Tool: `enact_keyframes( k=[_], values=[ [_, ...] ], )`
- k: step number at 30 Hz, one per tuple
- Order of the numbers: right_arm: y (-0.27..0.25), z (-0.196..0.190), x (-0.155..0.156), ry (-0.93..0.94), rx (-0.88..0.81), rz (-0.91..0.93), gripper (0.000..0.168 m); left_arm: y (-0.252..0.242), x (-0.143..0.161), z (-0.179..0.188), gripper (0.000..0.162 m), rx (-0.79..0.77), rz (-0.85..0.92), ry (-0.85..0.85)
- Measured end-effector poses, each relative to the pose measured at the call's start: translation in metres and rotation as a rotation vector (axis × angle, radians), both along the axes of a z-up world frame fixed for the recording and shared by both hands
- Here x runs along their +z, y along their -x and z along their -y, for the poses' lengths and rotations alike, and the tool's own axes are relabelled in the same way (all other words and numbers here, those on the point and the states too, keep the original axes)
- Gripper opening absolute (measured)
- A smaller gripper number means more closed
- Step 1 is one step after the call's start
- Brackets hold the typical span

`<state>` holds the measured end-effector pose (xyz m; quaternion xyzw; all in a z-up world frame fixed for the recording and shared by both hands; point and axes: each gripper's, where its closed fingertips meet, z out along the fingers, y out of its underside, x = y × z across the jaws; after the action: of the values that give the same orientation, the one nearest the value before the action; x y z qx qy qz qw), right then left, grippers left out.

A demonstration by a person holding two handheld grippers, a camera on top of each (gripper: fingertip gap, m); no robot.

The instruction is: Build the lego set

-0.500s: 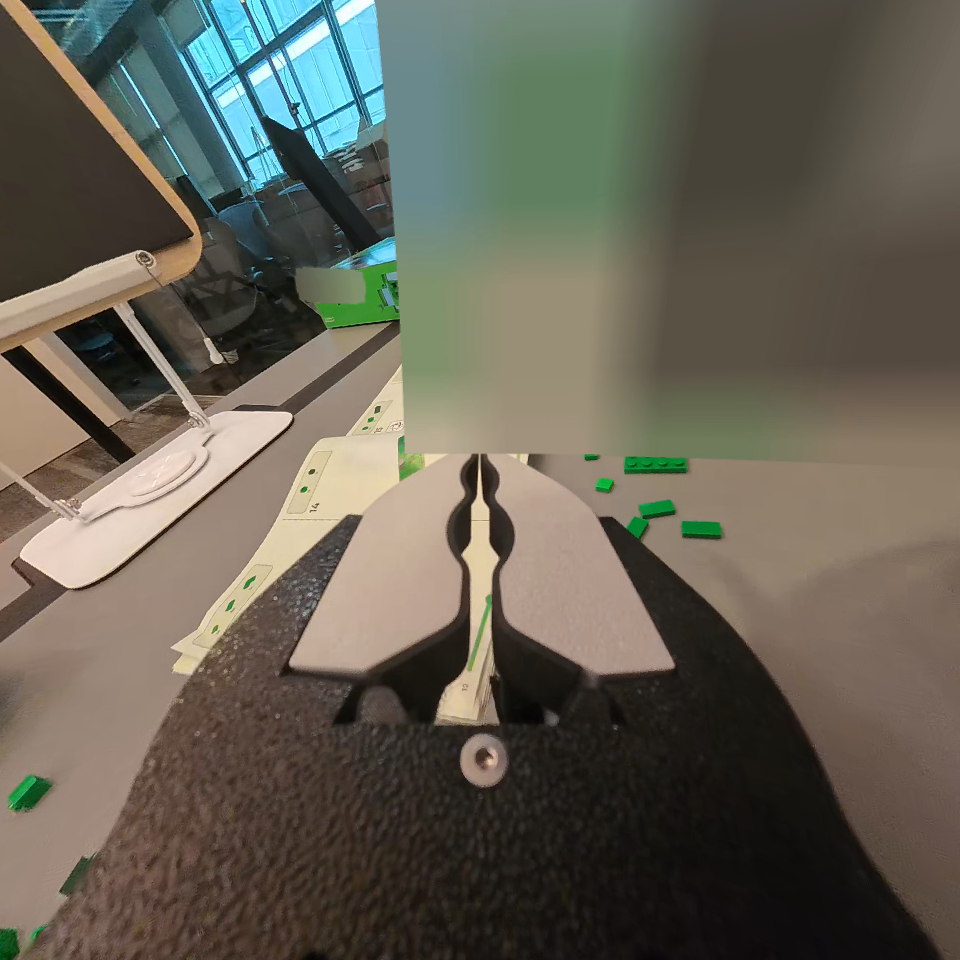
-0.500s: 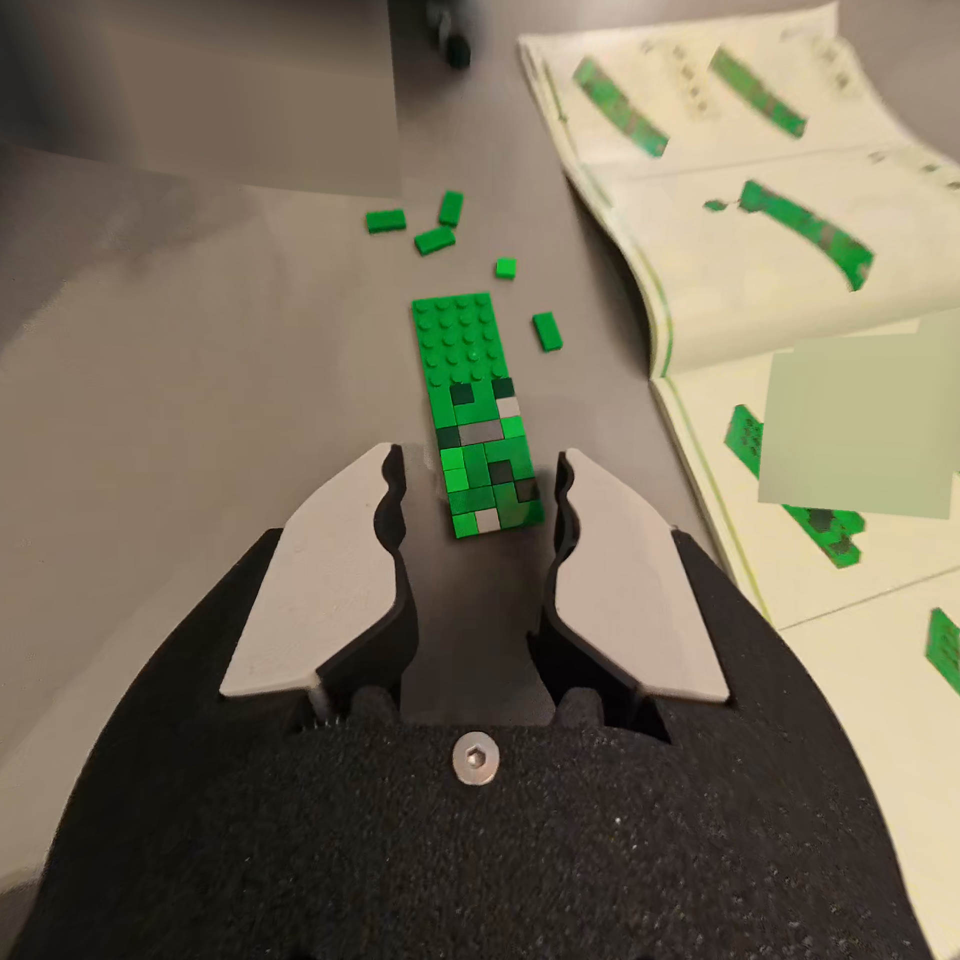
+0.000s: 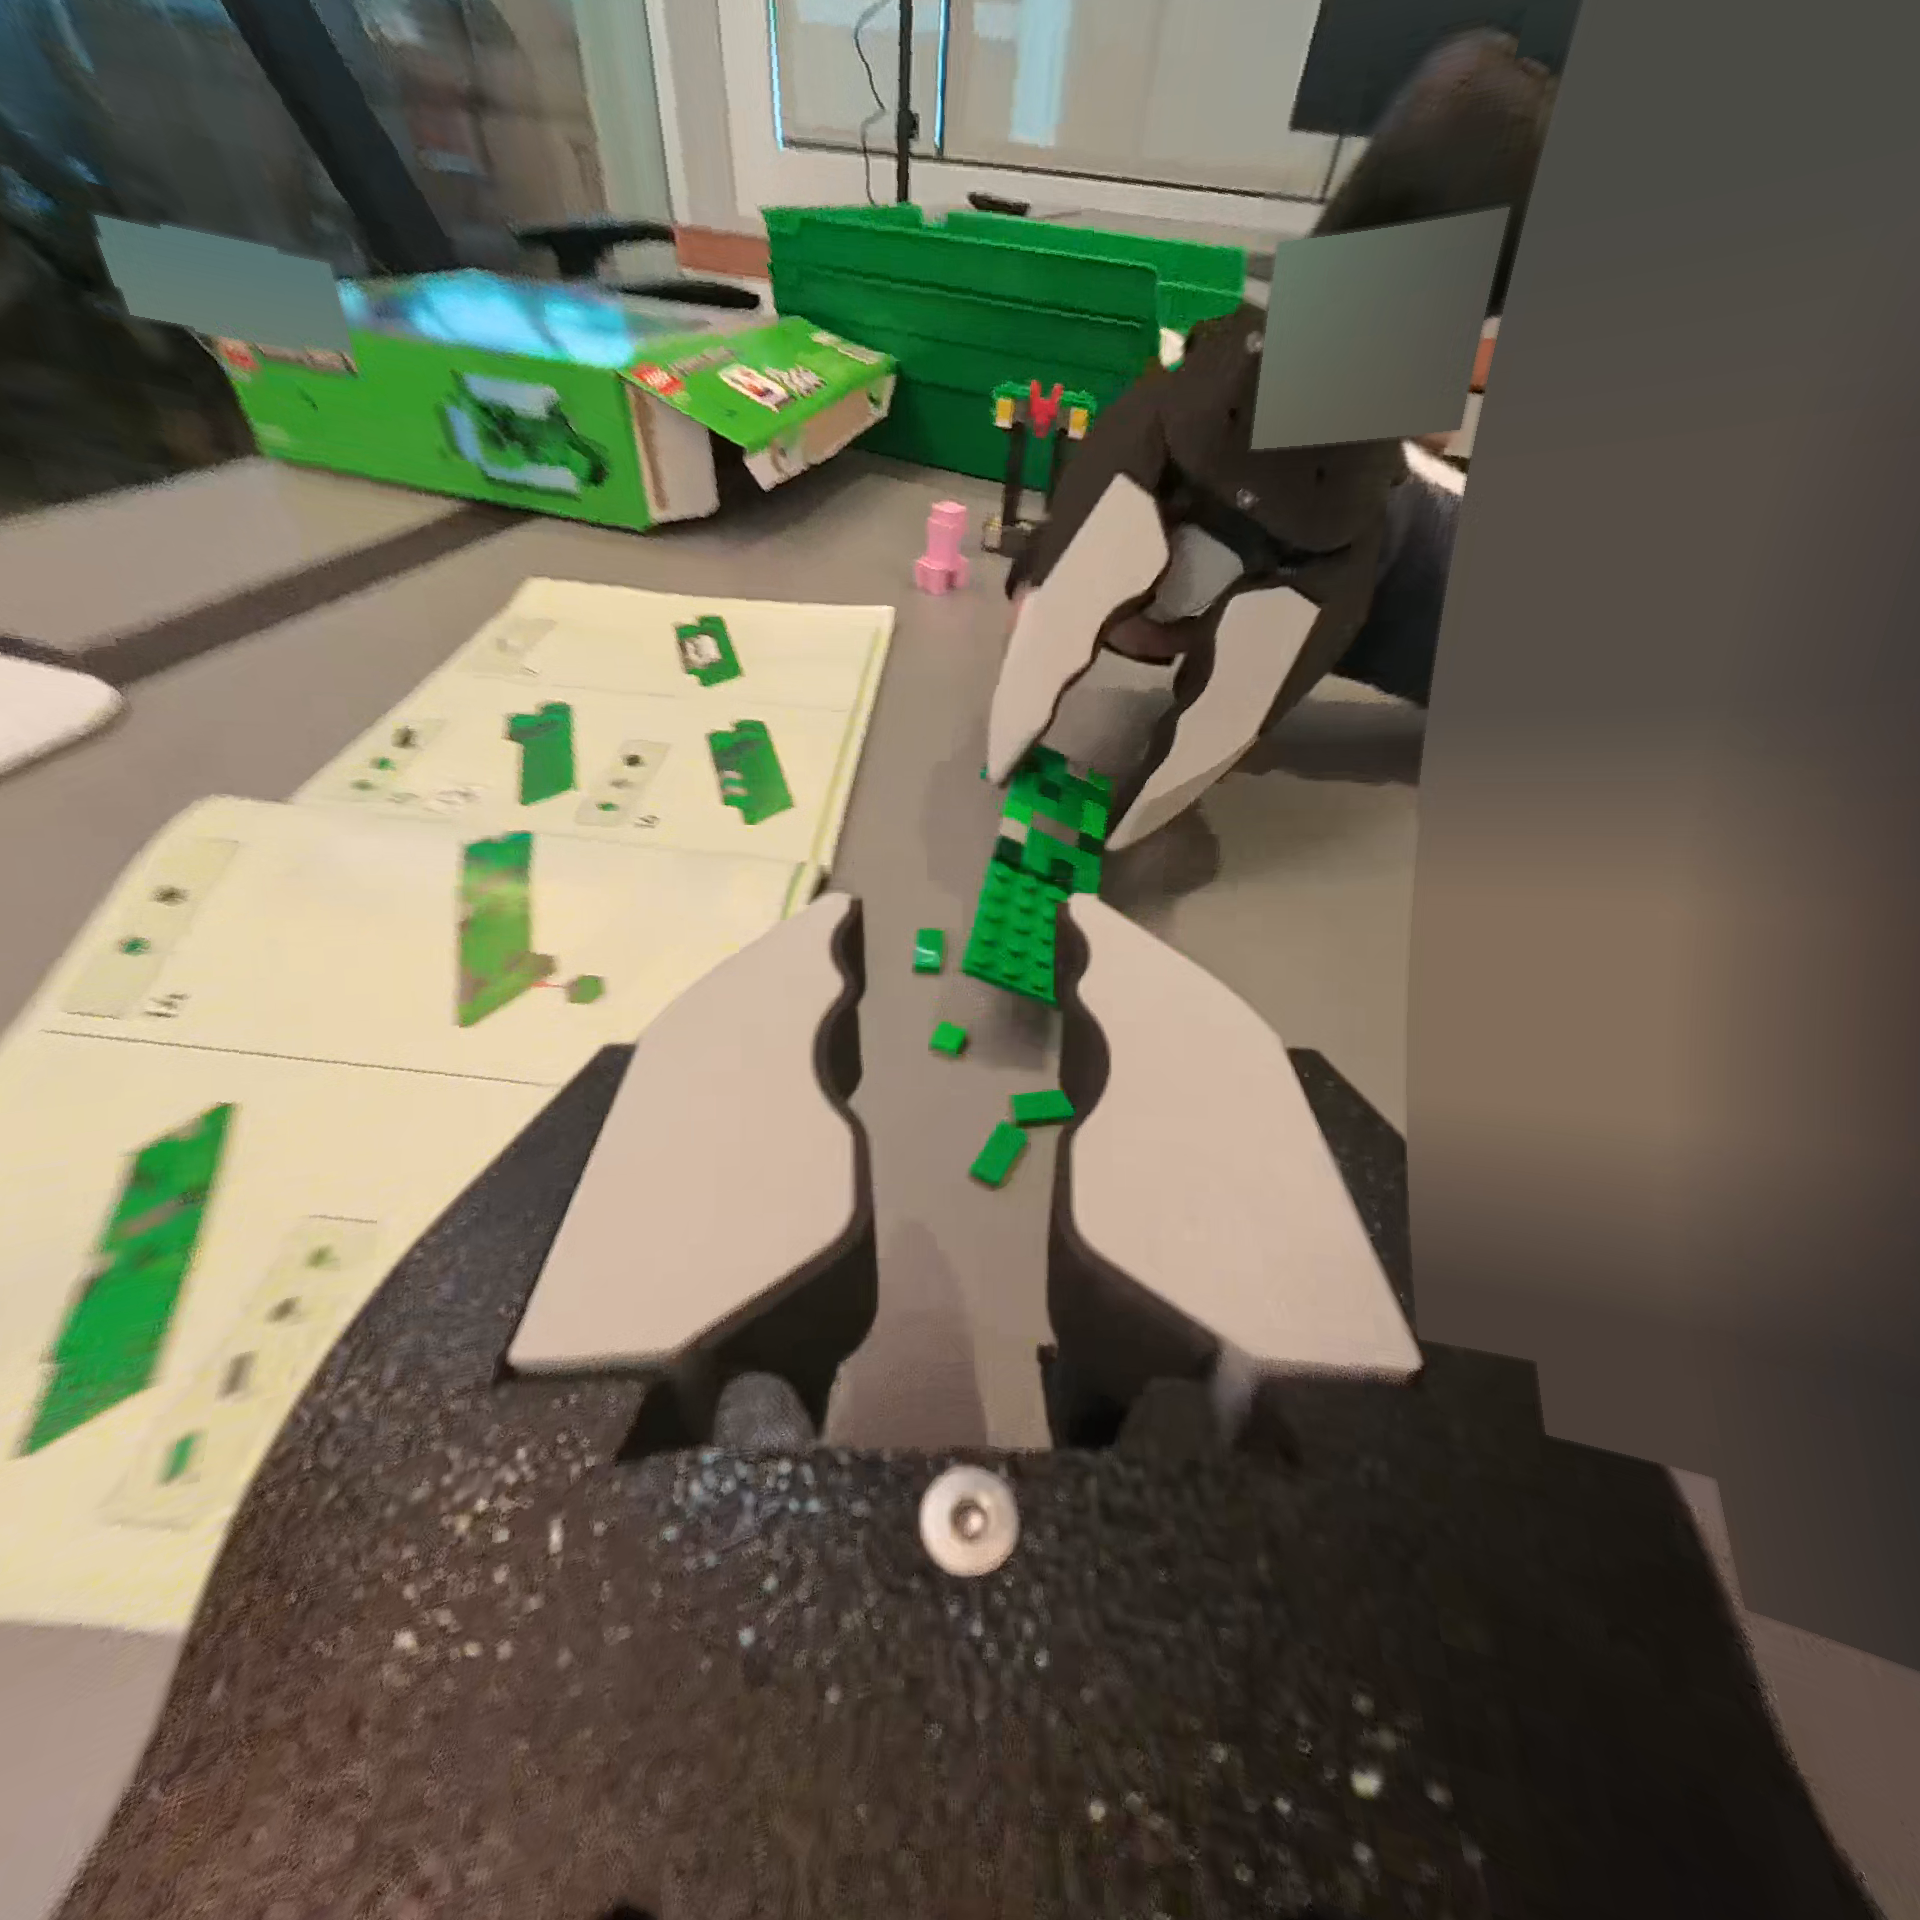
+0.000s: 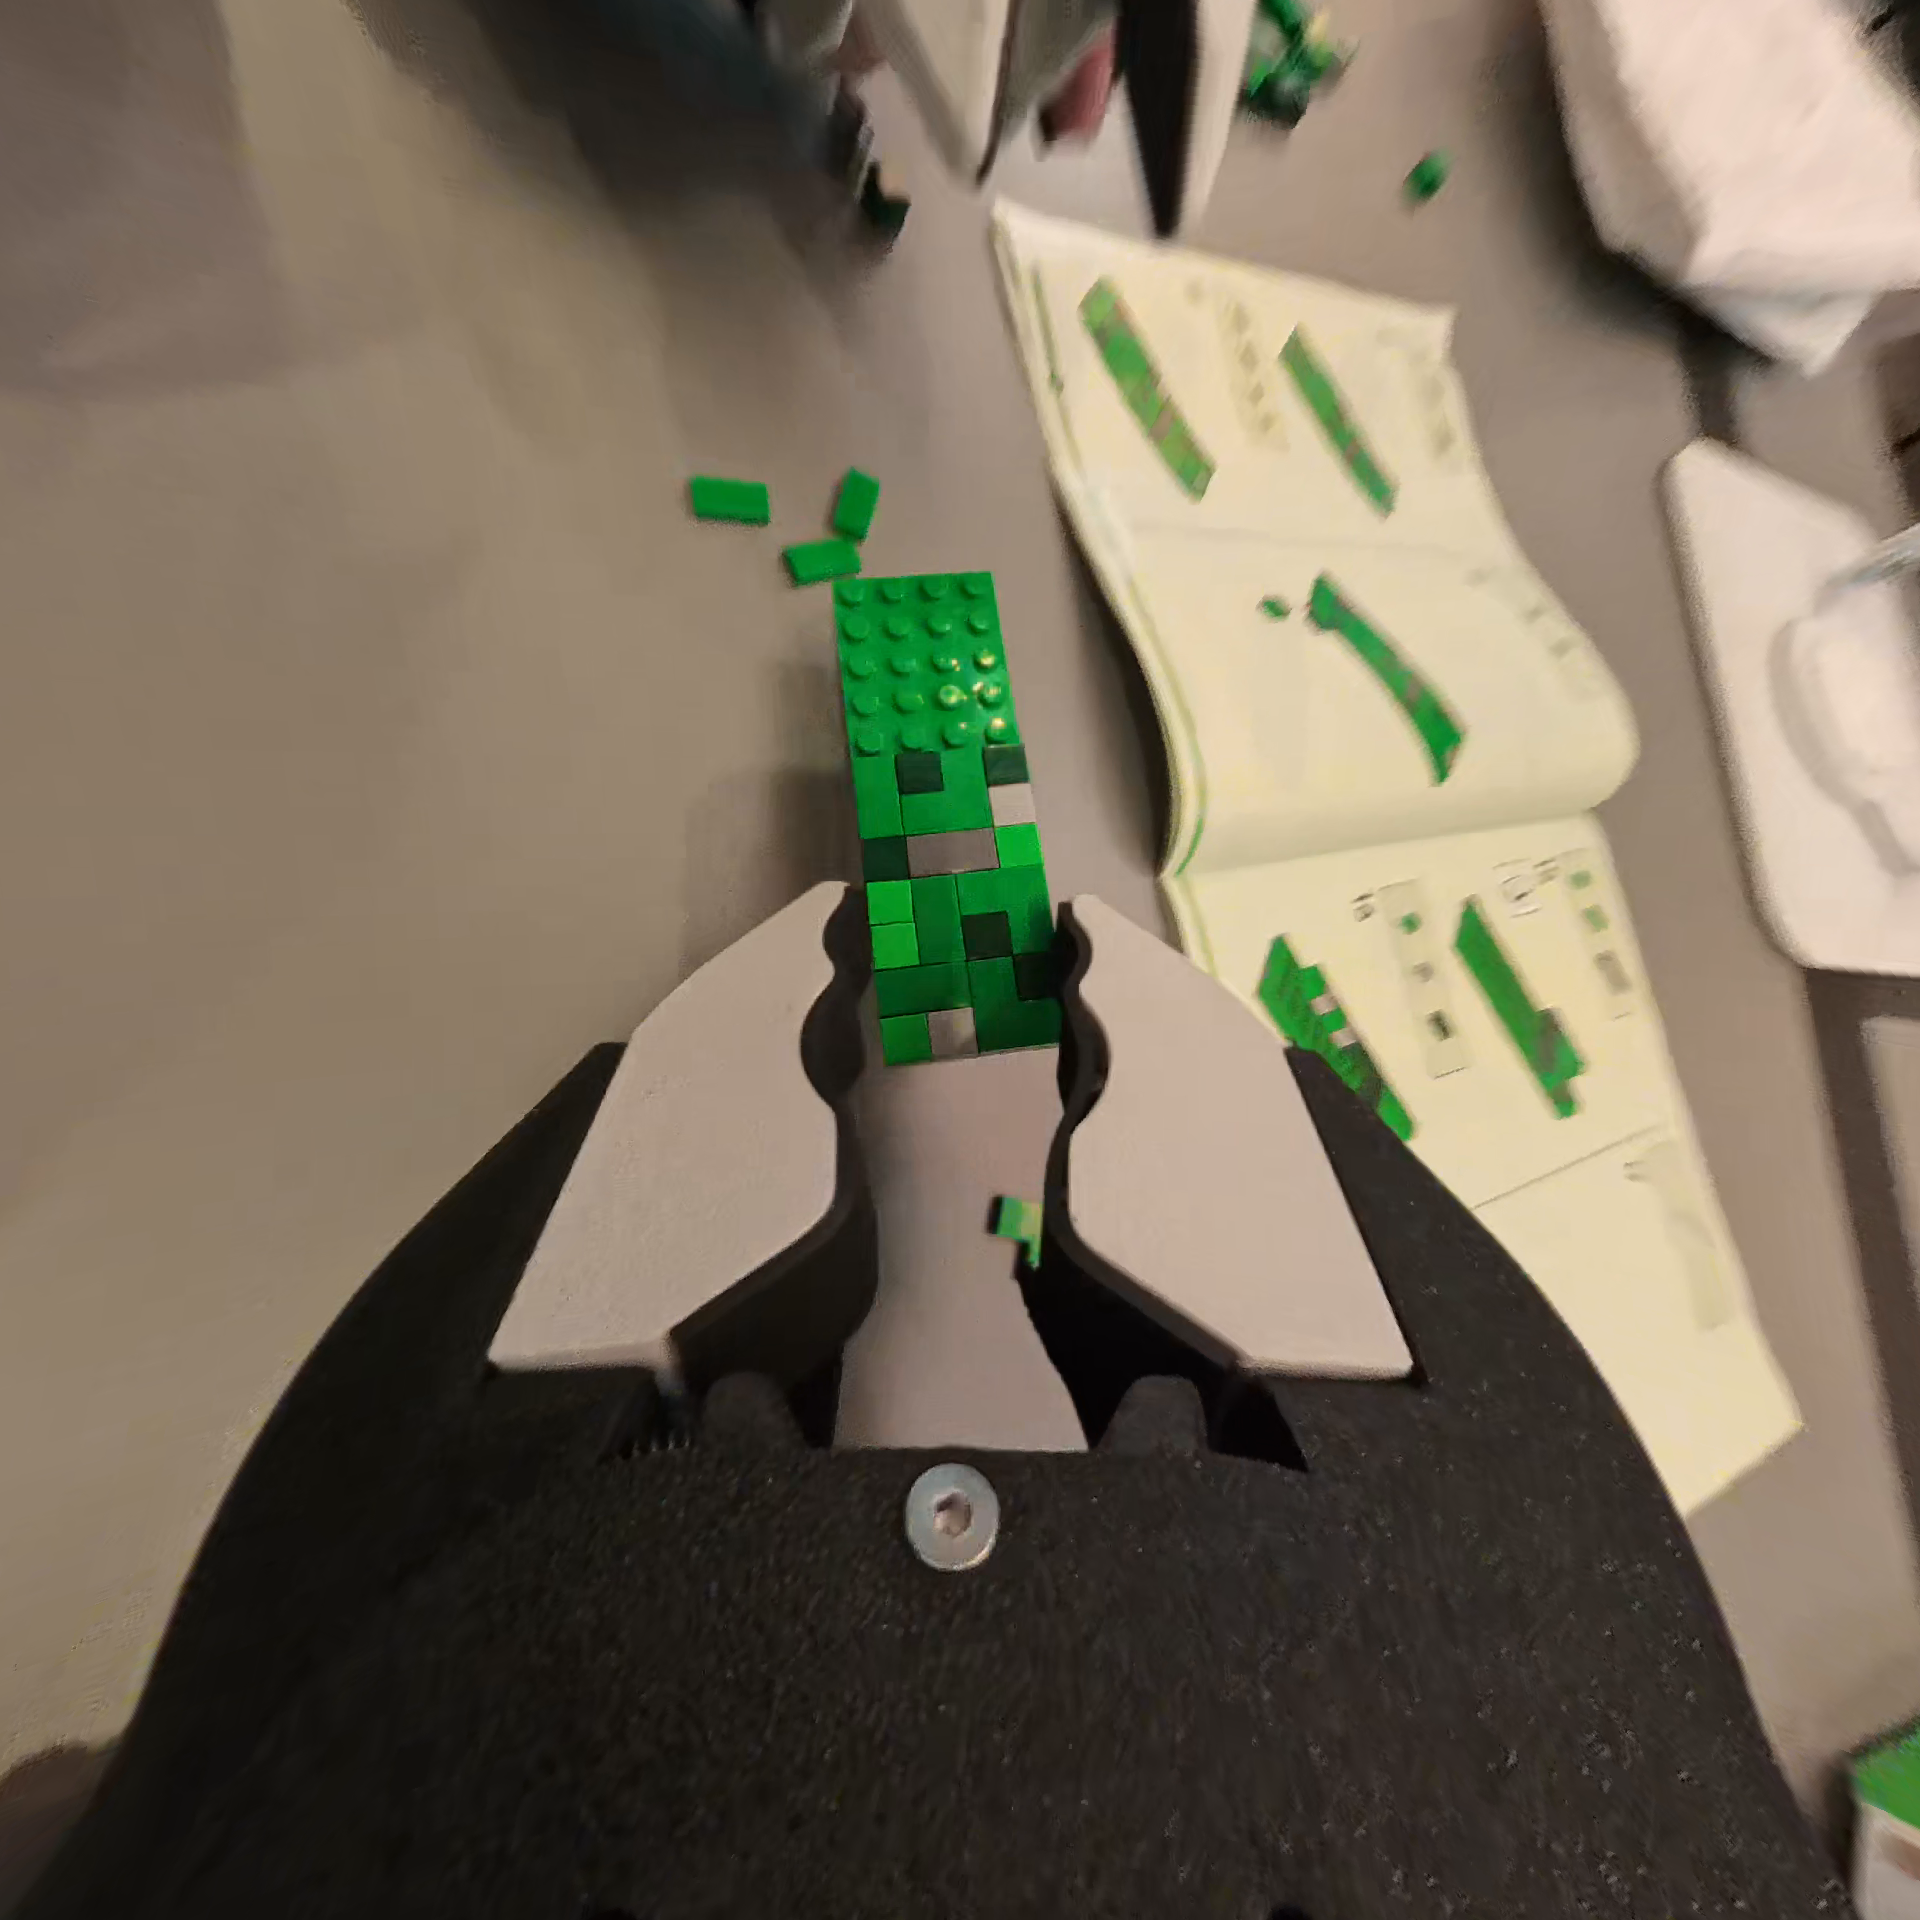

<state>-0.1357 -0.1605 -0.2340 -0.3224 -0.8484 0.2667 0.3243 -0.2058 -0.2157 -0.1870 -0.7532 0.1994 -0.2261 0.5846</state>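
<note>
At centre frame of the right wrist view, the right claw [image 4: 956,925] straddles the near end of the long green studded plate partly tiled in green, dark green and grey [image 4: 935,810], its fingers apart; whether they touch the plate's sides is unclear. The plate lies on the grey bench [image 4: 364,675]. The left claw [image 3: 961,940] stands apart, holding nothing, small loose green tiles [image 3: 1003,1148] between its fingers. The open cream instruction booklet [image 3: 312,935] fills the left; a green printed cardboard box [image 3: 468,426] sits upper left, its writing too blurred to read.

small green tile [image 4: 1016,1218] half hidden behind right gripper [image 4: 961,920] finger; instruction booklet [image 4: 1351,727] motion-blurred.
</note>
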Motion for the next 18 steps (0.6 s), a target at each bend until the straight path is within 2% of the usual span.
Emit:
enact_keyframes(
  k=[3,6,10,12,15,18],
  values=[
    [0.007,0.007,0.021,-0.048,0.018,-0.151,0.034,-0.014,-0.004,-0.002,0.04,-0.062,0.126,0.126],
    [0.011,0.016,0.034,-0.125,0.043,-0.254,0.034,-0.024,-0.004,-0.001,0.039,-0.119,0.255,0.214],
    [0.016,0.028,0.042,-0.186,0.067,-0.324,0.034,-0.029,-0.005,0.003,0.025,-0.151,0.287,0.24],
    [0.018,0.031,0.042,-0.212,0.067,-0.333,0.034,-0.032,-0.002,0.008,0.01,-0.189,0.326,0.25],
    [0.025,0.035,0.047,-0.225,0.046,-0.389,0.037,-0.023,-0.001,0.011,0.004,-0.185,0.422,0.291],
    [0.031,0.036,0.065,-0.179,-0.009,-0.488,0.048,0.008,0.009,0.009,0.004,-0.096,0.553,0.253]
  ],
)
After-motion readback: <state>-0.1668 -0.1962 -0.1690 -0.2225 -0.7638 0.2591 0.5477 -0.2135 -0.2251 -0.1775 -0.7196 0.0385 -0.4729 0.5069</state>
